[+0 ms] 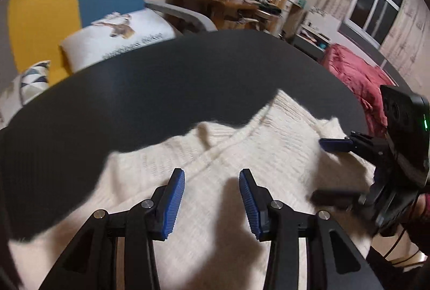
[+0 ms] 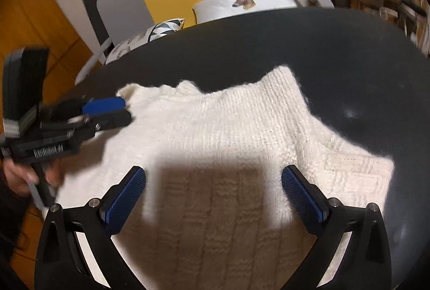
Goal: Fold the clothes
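A cream knitted sweater (image 2: 228, 129) is lying spread across a dark round table (image 2: 336, 48), covering the near part of the tabletop and reaching past its near edge toward both cameras. In the right wrist view, a ribbed edge of the knit is pointing toward the far side of the table, and a square panel of the garment is extending to the right.

The left gripper (image 1: 212, 198) is being held just above the sweater, its blue-padded jaws standing apart with nothing between them. The right gripper (image 2: 213, 196) is likewise being held over the knit with its jaws spread wide and empty; a shadow is being cast on the fabric directly beneath it.

In the right wrist view, the left gripper is being seen from the side at the sweater's left edge, with a hand (image 2: 24, 177) wrapped around its handle; from that blurred angle its fingers appear close together, and contact with the cloth cannot be confirmed. In the left wrist view, the right gripper (image 1: 336, 169) is appearing at the right, one blue finger lying close over the sweater's far right corner.

Behind the table, a chair with yellow and blue panels (image 1: 80, 0) is standing, with a white printed cushion (image 1: 121, 32) resting on it. A red blanket (image 1: 357, 75) is lying beyond the table's right side.
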Demonstrator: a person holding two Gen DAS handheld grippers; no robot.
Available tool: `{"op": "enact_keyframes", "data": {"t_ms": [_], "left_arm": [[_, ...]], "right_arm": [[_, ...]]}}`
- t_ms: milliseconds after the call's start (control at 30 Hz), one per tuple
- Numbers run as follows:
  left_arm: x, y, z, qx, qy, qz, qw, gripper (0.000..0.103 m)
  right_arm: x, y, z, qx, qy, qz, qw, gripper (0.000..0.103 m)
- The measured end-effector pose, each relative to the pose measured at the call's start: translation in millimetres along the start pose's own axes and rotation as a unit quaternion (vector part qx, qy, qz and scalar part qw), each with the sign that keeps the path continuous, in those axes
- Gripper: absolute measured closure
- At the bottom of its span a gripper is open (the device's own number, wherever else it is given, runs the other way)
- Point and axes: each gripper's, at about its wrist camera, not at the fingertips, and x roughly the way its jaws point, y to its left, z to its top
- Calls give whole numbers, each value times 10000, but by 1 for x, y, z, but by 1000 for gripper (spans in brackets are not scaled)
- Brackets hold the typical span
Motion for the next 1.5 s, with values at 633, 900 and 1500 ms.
{"op": "enact_keyframes", "data": {"t_ms": [633,900,1500], "left_arm": [[4,-20,-4,-8,-218,-21,9998,96],[23,-10,-4,-600,-279,248,9975,93],[-76,8,-92,-574,-753,1246,9877,71]], "right_arm": [[-11,-6,-2,-11,-596,215,9980,0],[3,-6,-7,-10,-625,-283,9976,0],[4,29,2,-346,-402,-808,9953,0]]}}
